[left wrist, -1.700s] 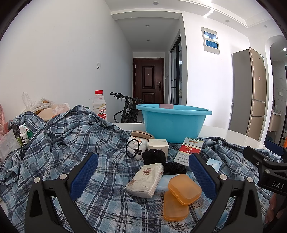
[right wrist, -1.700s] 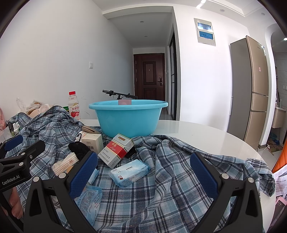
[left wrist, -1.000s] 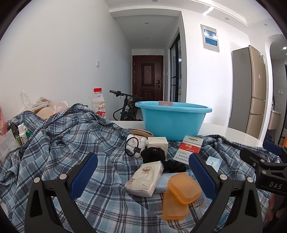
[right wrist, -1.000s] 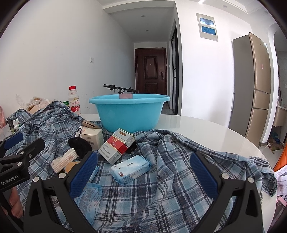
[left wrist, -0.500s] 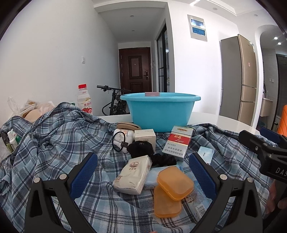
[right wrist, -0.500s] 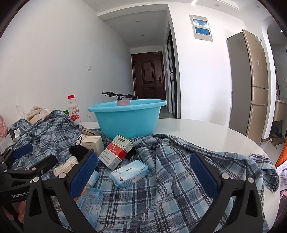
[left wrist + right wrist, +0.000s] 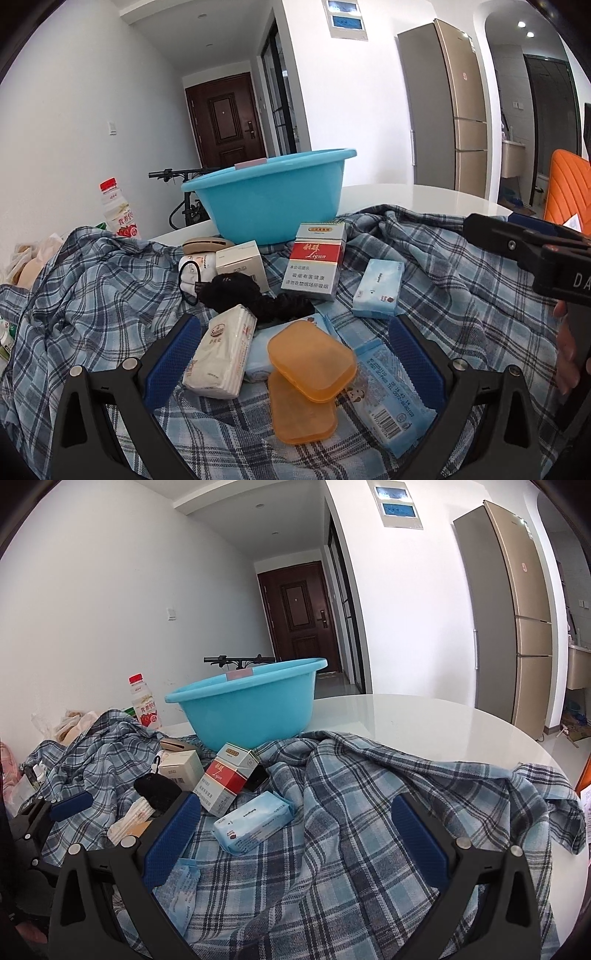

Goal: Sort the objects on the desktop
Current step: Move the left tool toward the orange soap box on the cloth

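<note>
Small items lie on a blue plaid cloth (image 7: 88, 295). My left gripper (image 7: 293, 354) is open and empty, its jaws either side of an orange plastic case (image 7: 312, 360), a white tissue pack (image 7: 221, 356) and a blue wipes packet (image 7: 388, 397). Behind them lie a black hair tie (image 7: 255, 299), a red-and-white cigarette box (image 7: 316, 260), a cream box (image 7: 242, 264) and a blue tissue pack (image 7: 376, 293). My right gripper (image 7: 295, 834) is open and empty over the cloth, with the blue tissue pack (image 7: 253, 821) and the cigarette box (image 7: 227, 775) ahead on the left.
A light blue basin (image 7: 271, 195) stands on the white round table (image 7: 424, 720) behind the items. A drink bottle (image 7: 118, 214) and plastic bags (image 7: 26, 258) sit far left. The right gripper shows at the right edge of the left wrist view (image 7: 532, 243). An orange chair (image 7: 569, 184) stands at right.
The left gripper has moved forward and swung right, closer to the orange case and tissue packs. The right gripper has tilted a little. Both stay open.
</note>
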`<action>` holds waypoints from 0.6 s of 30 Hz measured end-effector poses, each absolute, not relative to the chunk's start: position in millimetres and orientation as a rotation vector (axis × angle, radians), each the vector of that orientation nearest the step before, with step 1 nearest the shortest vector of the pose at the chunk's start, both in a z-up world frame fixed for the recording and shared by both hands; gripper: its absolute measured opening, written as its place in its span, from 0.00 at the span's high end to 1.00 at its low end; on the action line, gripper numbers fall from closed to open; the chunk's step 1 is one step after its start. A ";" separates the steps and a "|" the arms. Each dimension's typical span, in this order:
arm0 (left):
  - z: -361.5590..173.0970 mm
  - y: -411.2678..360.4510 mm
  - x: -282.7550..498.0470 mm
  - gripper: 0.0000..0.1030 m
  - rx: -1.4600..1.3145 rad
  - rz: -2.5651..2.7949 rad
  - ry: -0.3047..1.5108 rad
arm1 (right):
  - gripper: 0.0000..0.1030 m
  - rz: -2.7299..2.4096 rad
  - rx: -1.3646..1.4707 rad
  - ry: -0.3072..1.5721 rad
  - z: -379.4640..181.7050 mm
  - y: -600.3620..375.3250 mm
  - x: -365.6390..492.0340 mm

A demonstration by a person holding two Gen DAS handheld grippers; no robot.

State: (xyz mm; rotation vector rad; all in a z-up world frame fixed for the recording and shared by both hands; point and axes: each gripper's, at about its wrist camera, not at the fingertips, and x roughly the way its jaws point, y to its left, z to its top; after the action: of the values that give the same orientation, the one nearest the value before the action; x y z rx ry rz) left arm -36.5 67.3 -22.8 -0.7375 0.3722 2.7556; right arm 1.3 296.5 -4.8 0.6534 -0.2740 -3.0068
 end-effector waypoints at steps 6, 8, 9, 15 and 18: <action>-33.9 80.6 -46.4 0.00 -0.839 2.728 0.475 | 0.00 -3.019 0.664 -0.263 -4.1 295.3 0.9; -38.6 83.9 -51.4 0.00 -0.886 2.713 0.500 | 0.00 -3.023 0.660 -0.254 -3.8 294.8 1.4; -41.3 84.9 -54.9 0.00 -0.916 2.698 0.505 | 0.00 -3.024 0.657 -0.251 -3.7 294.5 1.7; -49.2 80.0 -68.6 0.00 -1.017 2.639 0.438 | 0.00 -3.030 0.650 -0.237 -2.8 292.9 2.3; -49.7 73.2 -71.6 0.00 -1.039 2.648 0.388 | 0.00 -3.030 0.658 -0.230 -2.6 292.2 1.8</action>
State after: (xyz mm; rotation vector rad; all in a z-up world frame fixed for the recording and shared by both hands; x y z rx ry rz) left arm -71.6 73.2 -49.7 -1.0390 0.3883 2.6480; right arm 1.8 292.2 -2.6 0.6576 -0.2301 -3.0304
